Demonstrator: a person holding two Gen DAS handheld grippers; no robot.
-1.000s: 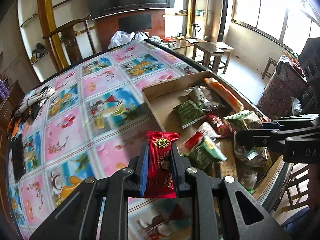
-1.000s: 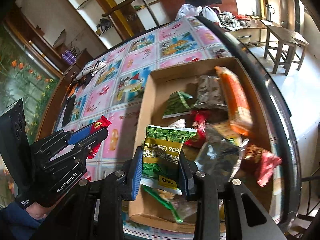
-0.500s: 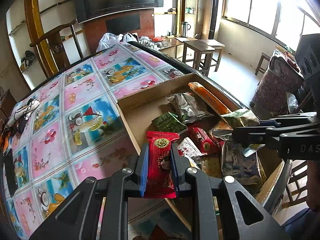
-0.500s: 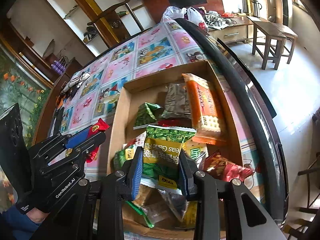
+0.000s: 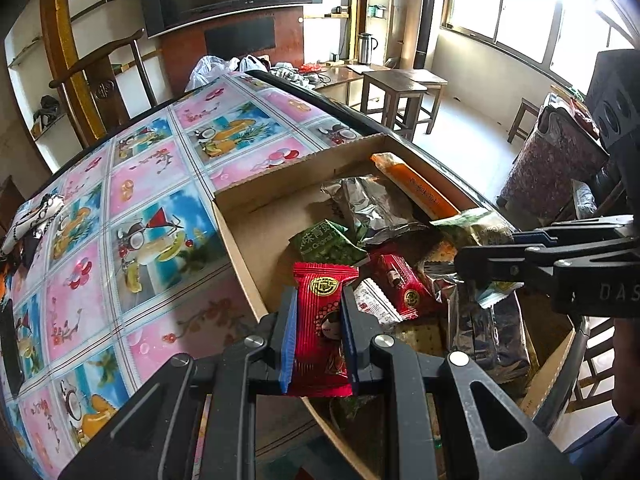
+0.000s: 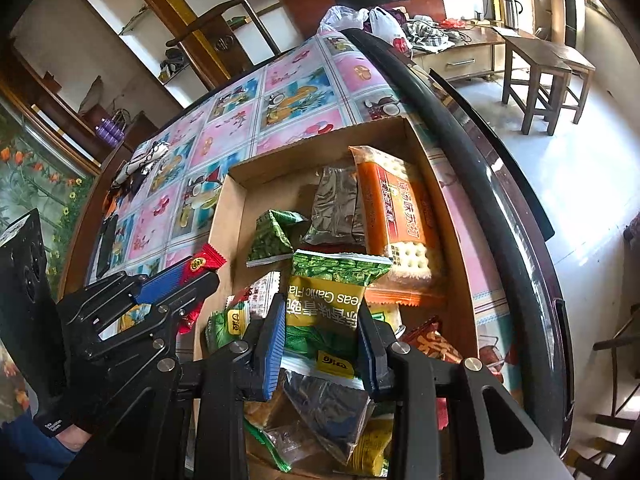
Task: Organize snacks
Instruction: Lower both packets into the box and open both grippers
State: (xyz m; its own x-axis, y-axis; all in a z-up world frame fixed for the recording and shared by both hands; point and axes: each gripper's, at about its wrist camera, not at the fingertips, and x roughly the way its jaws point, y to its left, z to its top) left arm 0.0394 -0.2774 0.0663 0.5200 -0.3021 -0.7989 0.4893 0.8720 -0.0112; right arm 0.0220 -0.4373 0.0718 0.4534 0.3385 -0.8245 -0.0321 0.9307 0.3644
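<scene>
My left gripper (image 5: 318,312) is shut on a small red snack packet (image 5: 322,322) and holds it upright over the near left side of a shallow cardboard box (image 5: 240,256). In the right wrist view the same left gripper (image 6: 176,280) shows at the left with the red packet (image 6: 204,262). My right gripper (image 6: 322,332) is shut on a green garlic-peas packet (image 6: 332,300) above the box (image 6: 224,224). It reaches in from the right in the left wrist view as the right gripper (image 5: 480,264). Several snacks lie in the box: an orange cracker pack (image 6: 396,216), a silver bag (image 6: 334,208), a green packet (image 6: 272,238).
The box sits near the right edge of a round table covered with a pink and blue picture cloth (image 5: 120,220). A dark rim (image 6: 480,184) bounds the table on the right. Wooden stools (image 6: 540,76) and a chair (image 5: 108,80) stand beyond it. Dark items (image 6: 132,164) lie on the far left of the table.
Both grippers have shifted to the right over the box, each still clamping its packet. The box and its snacks now fill more of both views.
</scene>
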